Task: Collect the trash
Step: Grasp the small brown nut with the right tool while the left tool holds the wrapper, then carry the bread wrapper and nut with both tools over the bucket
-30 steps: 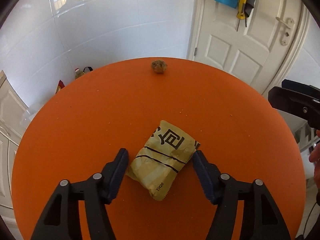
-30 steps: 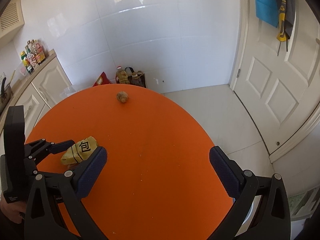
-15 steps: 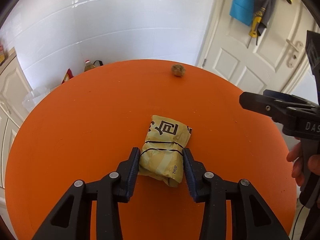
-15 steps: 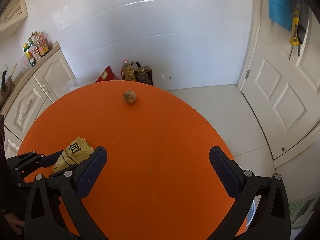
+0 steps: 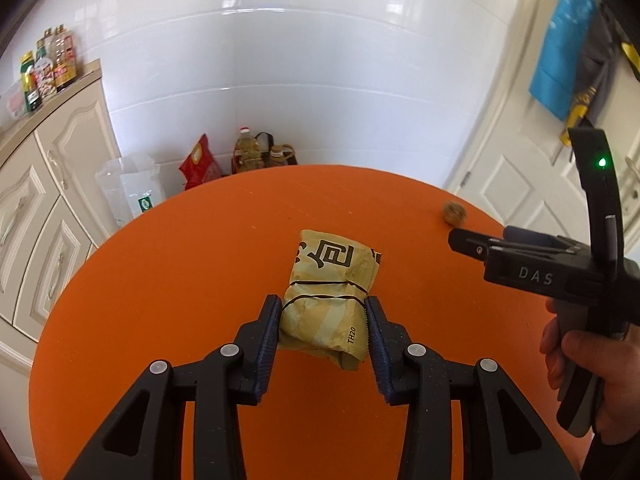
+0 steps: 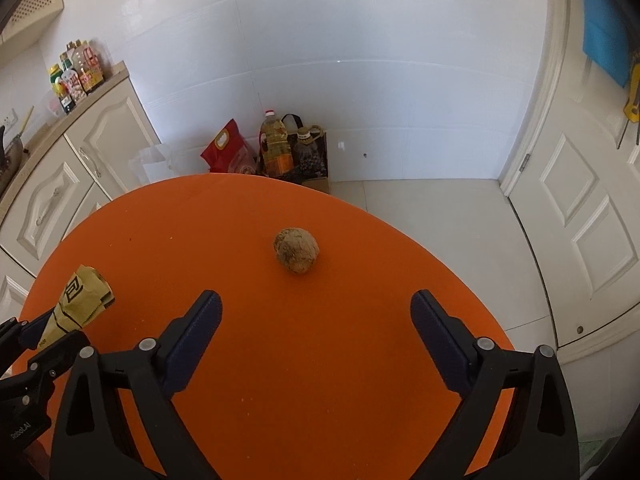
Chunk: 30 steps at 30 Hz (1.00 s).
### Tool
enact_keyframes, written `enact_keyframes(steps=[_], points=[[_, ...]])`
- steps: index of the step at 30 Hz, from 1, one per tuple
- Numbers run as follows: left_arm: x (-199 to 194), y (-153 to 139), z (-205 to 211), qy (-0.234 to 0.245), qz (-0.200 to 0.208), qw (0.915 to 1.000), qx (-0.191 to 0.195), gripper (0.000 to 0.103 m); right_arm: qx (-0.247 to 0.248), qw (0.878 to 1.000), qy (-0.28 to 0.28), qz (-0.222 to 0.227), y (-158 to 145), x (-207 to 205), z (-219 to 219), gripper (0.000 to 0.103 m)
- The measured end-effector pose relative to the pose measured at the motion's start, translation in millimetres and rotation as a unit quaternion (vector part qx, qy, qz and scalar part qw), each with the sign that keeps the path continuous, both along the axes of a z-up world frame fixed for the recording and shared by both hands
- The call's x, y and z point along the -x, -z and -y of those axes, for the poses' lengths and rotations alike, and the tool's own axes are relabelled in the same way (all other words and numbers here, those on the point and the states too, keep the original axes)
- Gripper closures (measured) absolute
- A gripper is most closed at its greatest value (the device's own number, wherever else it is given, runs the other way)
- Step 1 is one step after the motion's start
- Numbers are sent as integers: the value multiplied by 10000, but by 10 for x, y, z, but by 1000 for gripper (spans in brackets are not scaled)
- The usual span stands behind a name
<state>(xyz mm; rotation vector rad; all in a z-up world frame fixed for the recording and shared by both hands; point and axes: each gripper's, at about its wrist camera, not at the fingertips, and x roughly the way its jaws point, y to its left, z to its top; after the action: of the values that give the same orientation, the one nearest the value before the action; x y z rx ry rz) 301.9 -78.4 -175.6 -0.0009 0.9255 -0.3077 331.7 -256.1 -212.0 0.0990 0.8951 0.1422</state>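
A crumpled yellow snack wrapper (image 5: pixel 326 294) with black characters sits over the round orange table (image 5: pixel 160 280). My left gripper (image 5: pixel 322 312) is shut on the wrapper's near end, fingers pressing both sides. The wrapper also shows in the right wrist view (image 6: pixel 80 300), held at the far left. A small brown crumpled ball (image 6: pixel 296 249) lies on the table just ahead of my right gripper (image 6: pixel 316 312), which is open and empty. The ball also shows in the left wrist view (image 5: pixel 454 213) near the table's far right edge.
White cabinets (image 6: pixel 60 188) with bottles on the counter stand at the left. Bags and oil bottles (image 6: pixel 276 152) sit on the floor by the tiled wall. A white door (image 6: pixel 580 220) is at the right. The right gripper's body (image 5: pixel 560 272) is at the left view's right.
My left gripper closed on the wrapper and lifted and turned with it. My right gripper moved forward toward the brown ball, which is now centred ahead of its fingers.
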Motion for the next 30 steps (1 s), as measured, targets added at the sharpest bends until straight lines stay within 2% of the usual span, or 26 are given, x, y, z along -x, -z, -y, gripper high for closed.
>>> enact_keyframes(steps=[2,4,6,8,10,17,30], points=[[-35,-9,-38,-87,12,10000,48,66,30,10000,-73,-6,18,-94,-50,24],[-56,2,-46,-110,20,9999,58,66,122,9998,-132,-11,44,-183,-110,29],[-61,6,-57,-138,20,9999,76,66,221,9996,-153,67,45,-236,-138,38],[-24,-12,-90,-166,13,9998,80,66,366,9992,-157,93,46,-253,-156,62],[26,-39,-127,-190,20,9998,87,66,293,9993,-230,102,35,-236,-145,78],[232,-190,-103,-191,129,9996,173,66,23,9993,-356,131,-55,142,-99,78],[1033,-661,167,180,639,9974,296,66,-548,9954,-367,695,-710,1565,211,78]])
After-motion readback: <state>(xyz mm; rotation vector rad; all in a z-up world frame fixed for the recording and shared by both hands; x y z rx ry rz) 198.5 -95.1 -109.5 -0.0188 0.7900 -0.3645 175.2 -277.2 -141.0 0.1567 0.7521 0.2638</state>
